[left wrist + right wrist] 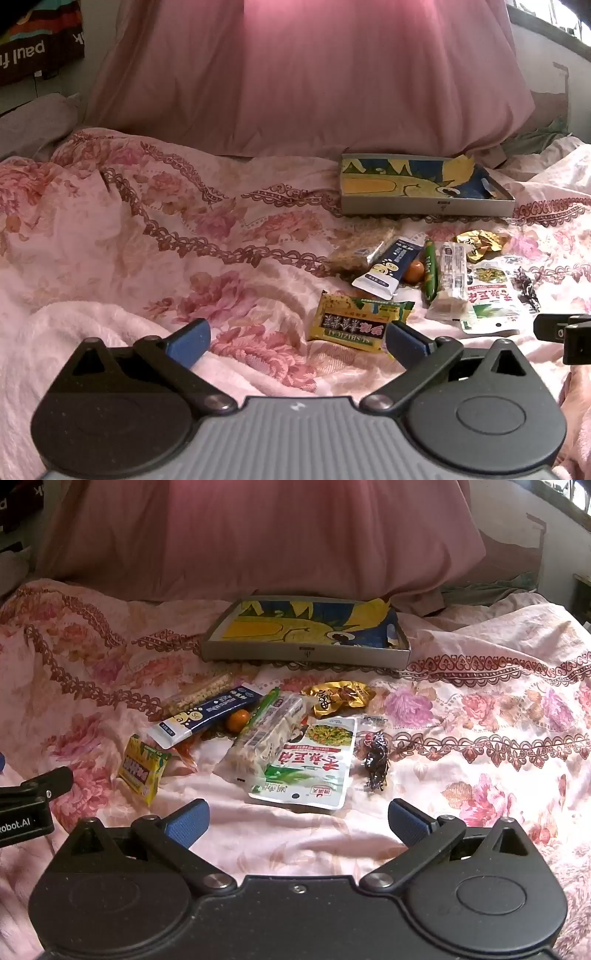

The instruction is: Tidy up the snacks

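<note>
Several snack packets lie scattered on a floral bedspread. A yellow packet (pixel 354 323) (pixel 142 770) is nearest my left gripper (pixel 295 341), which stands open just short of it with nothing between its fingers. A white-and-green pouch (pixel 314 764) (pixel 491 299) lies right in front of my right gripper (pixel 297 821), also open and empty. Around them sit a dark blue sachet (pixel 207 716) (pixel 388 267), a pale wafer pack (pixel 266 738) (pixel 450 277), a green stick (pixel 429 269), a small orange ball (pixel 237 720), a gold wrapper (pixel 340 698) and a dark sweet (pixel 376 762). A shallow blue-and-yellow box (pixel 306 653) (pixel 424 206) lies beyond.
A large pink pillow (pixel 303 74) (pixel 258 535) rises behind the box. Fluffy pink blanket (pixel 74 332) fills the near left. The other gripper's black body shows at the right edge (pixel 565 332) and left edge (pixel 26 805). A wall and window ledge stand far right.
</note>
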